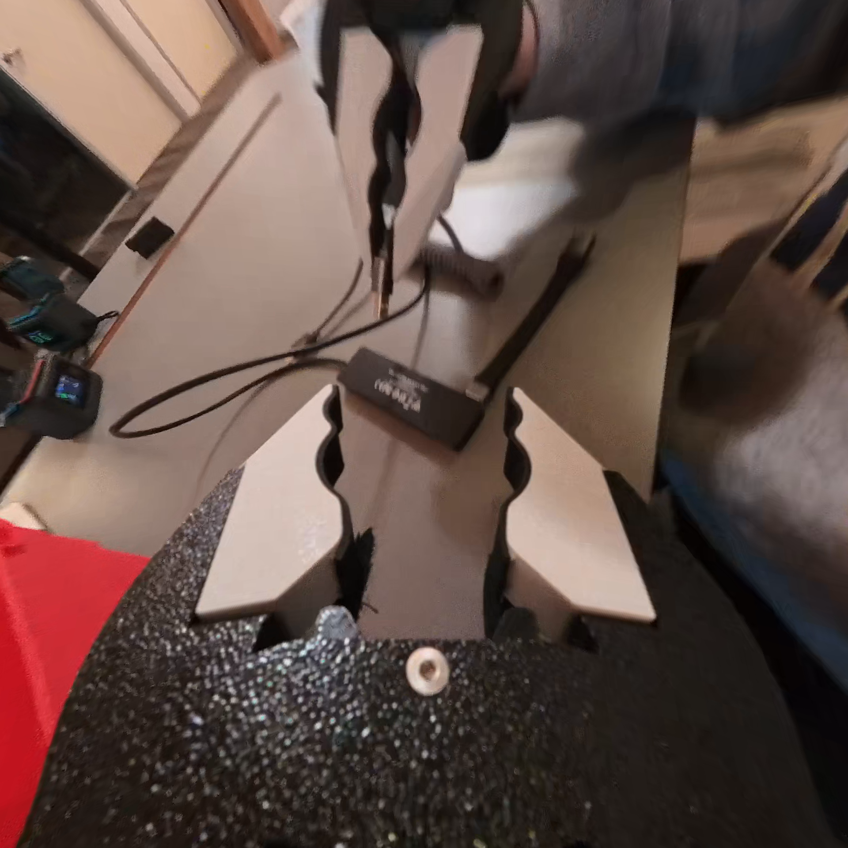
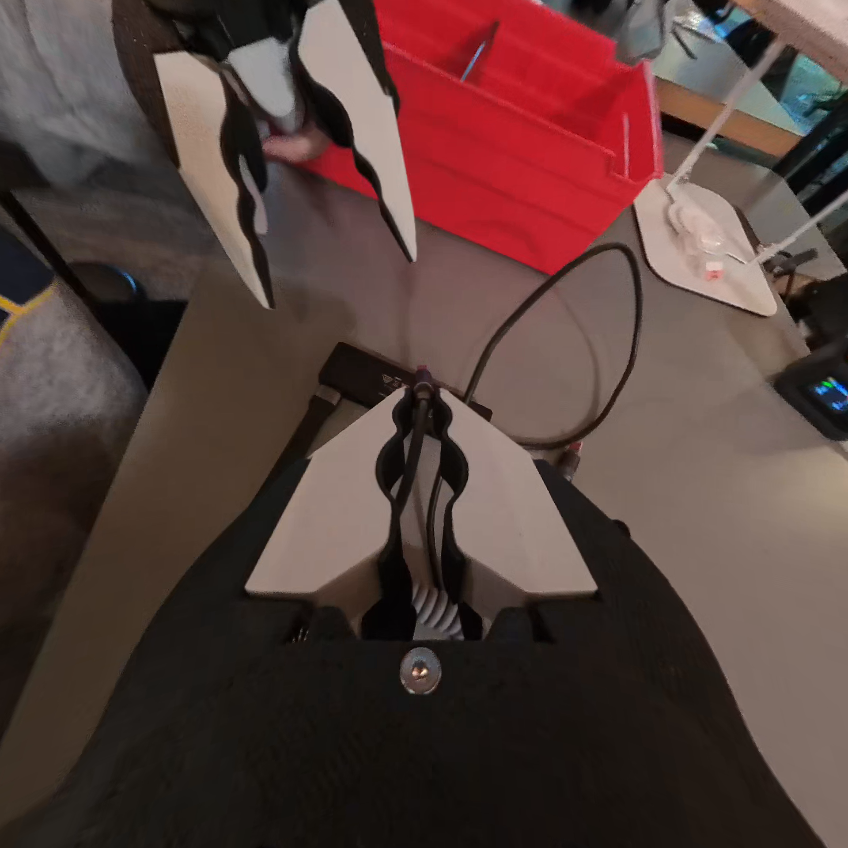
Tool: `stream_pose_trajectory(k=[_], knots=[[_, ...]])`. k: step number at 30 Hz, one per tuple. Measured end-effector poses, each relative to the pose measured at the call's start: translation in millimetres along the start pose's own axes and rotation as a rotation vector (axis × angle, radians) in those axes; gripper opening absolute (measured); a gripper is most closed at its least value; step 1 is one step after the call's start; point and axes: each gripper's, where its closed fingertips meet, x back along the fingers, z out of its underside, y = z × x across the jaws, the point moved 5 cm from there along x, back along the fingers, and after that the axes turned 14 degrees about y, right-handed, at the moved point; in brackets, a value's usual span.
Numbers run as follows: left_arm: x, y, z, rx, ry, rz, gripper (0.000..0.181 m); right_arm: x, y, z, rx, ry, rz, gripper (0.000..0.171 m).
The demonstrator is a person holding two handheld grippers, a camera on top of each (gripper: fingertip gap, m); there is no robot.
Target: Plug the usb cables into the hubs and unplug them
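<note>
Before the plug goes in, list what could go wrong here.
1. The right gripper is shut on the cable with the plug held above the hub, tilted, not lined up with a port; it may jam.
2. The left gripper is open with nothing between its jaws, so the hub may slide when pushed.
3. The cable loops loosely over the table and could snag.

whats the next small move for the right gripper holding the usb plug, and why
Probably lower the right gripper so the USB plug comes down toward the black hub and lines up with a port. The gripper is shut on the cable with the plug hanging clear above the table, apart from the hub. The left gripper is open near the hub and could steady it.
</note>
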Motion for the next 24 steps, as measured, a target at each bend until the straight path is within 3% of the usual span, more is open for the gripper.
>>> stream_pose_trajectory(k=[3,7,12,16,21,24], knots=[[-10,-6,9,-0.147,0.142,-0.063,0.067,-13,-1,-3,0.124,0.048,0.099,0.007],[-19,-6,9,-0.257,0.190,-0.130,0.066,-23,3,-1,0.390,0.089,0.307,0.006],[-28,-8,11,-0.349,0.233,-0.119,0.064,-36,-1,9,0.503,0.172,0.409,0.007],[-35,-12,7,-0.122,0.218,-0.020,0.065,-25,6,10,0.625,0.132,0.505,0.007],[-45,-5,3,0.394,0.215,0.029,0.067,-20,20,21,0.730,0.113,0.567,0.006],[-56,0,9,0.577,0.281,0.030,0.064,-19,23,24,0.727,0.101,0.582,0.006]])
